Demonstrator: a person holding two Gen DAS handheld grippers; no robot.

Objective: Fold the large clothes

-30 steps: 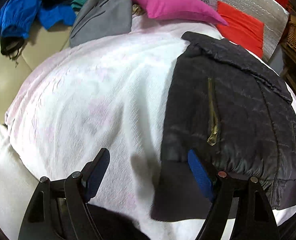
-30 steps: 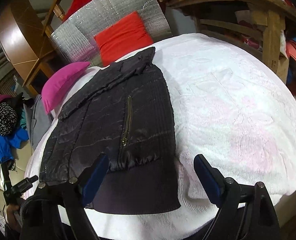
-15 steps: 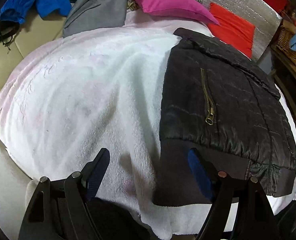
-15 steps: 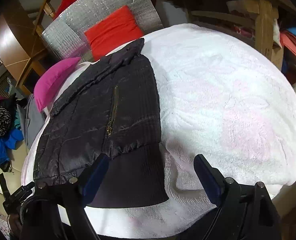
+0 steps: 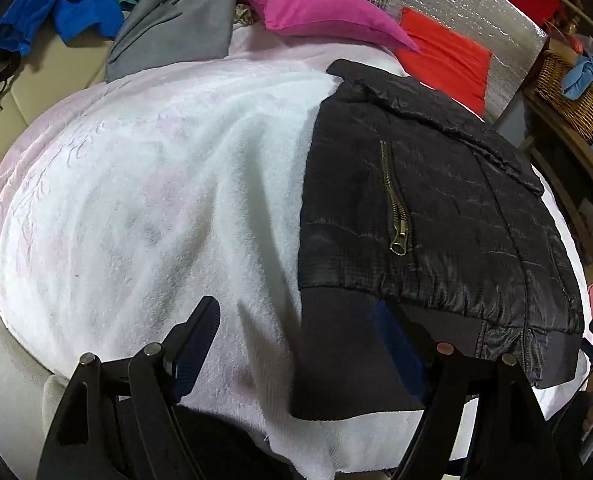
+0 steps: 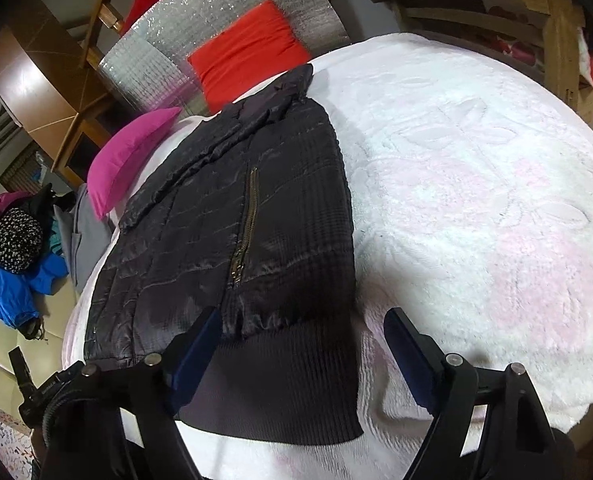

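Left view only: wicker basket (image 5: pixel 572 92); right view: jacket (image 6: pixel 232 240).

Just ahead of the claw in both views lies a black quilted jacket (image 5: pixel 436 200) with a dull ribbed hem and a brass-coloured zip (image 5: pixel 394 200), on a white blanket (image 6: pixel 476 200) faintly patterned with pale pink flowers. Far beyond the claw sit a magenta pillow (image 5: pixel 320 12), an orange-red cushion (image 6: pixel 248 48) against silver foil, a grey garment (image 5: pixel 176 36) and bright blue clothes (image 6: pixel 8 288)
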